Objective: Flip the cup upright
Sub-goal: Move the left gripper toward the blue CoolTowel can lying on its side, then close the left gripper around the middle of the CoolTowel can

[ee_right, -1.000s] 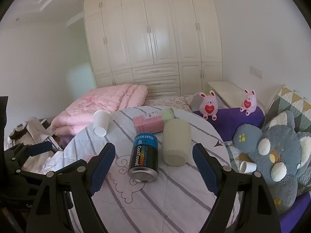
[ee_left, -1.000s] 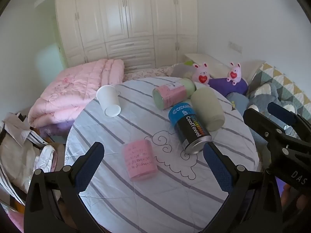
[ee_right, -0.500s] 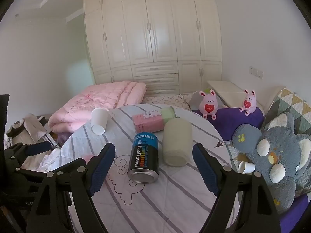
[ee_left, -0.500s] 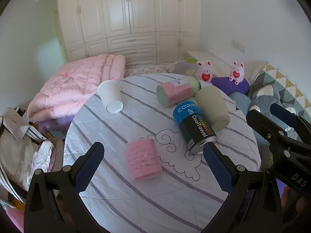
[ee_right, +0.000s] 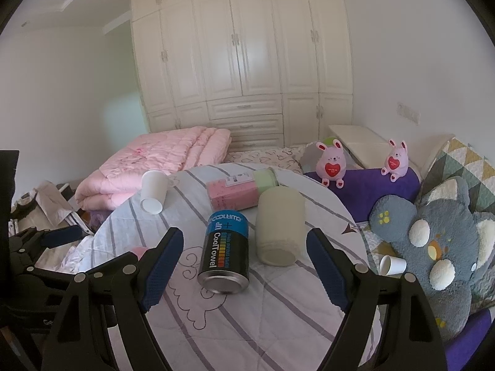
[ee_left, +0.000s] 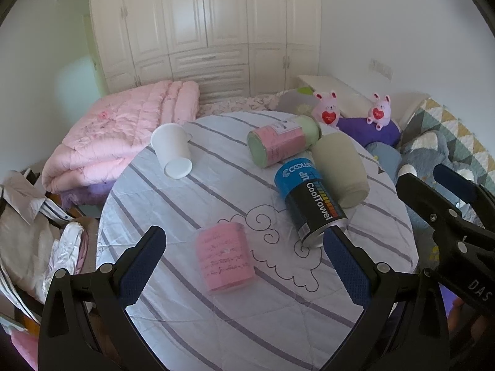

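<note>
On the striped table (ee_left: 185, 324) I hold both grippers, left (ee_left: 244, 256) and right (ee_right: 244, 266), jaws apart and empty. My likely target, the pink cup (ee_left: 224, 256), sits upside down between the left fingers; I judge careless closing could shove it sideways.

A: What does the room look like?
B: White walls, with a cream panelled wardrobe (ee_right: 241, 61) filling the far wall.
A: Any furniture?
B: A bed bearing a folded pink quilt (ee_left: 123, 133), in soft daylight.
</note>
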A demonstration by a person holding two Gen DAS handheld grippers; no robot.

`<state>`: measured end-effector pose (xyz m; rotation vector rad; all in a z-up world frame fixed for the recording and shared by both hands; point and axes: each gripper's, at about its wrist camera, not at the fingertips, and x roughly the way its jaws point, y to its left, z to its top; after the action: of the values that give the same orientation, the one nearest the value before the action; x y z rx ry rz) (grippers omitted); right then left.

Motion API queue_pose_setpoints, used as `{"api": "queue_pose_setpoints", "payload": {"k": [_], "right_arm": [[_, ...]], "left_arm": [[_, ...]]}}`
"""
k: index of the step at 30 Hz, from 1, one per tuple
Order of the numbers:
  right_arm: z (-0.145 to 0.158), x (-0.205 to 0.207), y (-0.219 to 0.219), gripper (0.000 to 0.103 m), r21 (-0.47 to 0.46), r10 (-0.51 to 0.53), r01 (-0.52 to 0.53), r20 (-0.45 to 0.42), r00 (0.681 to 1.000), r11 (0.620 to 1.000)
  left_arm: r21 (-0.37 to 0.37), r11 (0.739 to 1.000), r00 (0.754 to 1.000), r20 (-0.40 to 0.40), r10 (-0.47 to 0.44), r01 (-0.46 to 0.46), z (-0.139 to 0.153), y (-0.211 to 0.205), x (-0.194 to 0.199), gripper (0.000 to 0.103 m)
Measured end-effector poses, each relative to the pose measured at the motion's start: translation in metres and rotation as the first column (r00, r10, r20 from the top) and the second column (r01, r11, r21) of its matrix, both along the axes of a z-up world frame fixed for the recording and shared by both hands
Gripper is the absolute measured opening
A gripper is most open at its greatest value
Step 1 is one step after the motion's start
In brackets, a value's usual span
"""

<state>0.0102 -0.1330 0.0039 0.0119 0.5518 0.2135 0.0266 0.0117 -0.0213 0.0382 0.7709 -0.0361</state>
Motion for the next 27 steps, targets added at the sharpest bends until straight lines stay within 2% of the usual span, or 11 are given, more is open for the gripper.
{"api": "queue_pose_setpoints", "payload": {"k": [6,14,17,22,27], "right_arm": [[0.0,0.008,-0.011,0.083,0.008,-0.015,0.015,-0.005,1.0,1.0],[-0.009,0.028,-0.045,0.083,0.035,-0.061,0.063,-0.04,0.997,0.997],[-0.016,0.036,-0.059,0.083,0.048,-0.08,0.083,-0.065,0.995,0.995],[-0.024,0.049,-0.072,0.083,0.057,-0.086,0.091,-0.093,0.992,0.994],[-0.032,0.063,-0.082,0.083,0.072,-0.081,0.09,-0.118,0.99,0.993]], "left_arm": [[-0.034,0.999,0.996,-0.088,-0.002,-0.001,-0.008,-0.013,0.02,0.103],[-0.052,0.999,0.973,-0.229,-0.021,0.009,-0.03,-0.045,0.063,0.103],[-0.053,0.998,0.954,-0.299,0.001,-0.017,-0.04,-0.052,0.083,0.103],[-0.092,0.993,0.928,-0.372,0.035,-0.075,-0.056,-0.055,0.107,0.103],[-0.096,0.993,0.891,-0.454,0.021,-0.072,-0.078,-0.068,0.122,0.103]]}}
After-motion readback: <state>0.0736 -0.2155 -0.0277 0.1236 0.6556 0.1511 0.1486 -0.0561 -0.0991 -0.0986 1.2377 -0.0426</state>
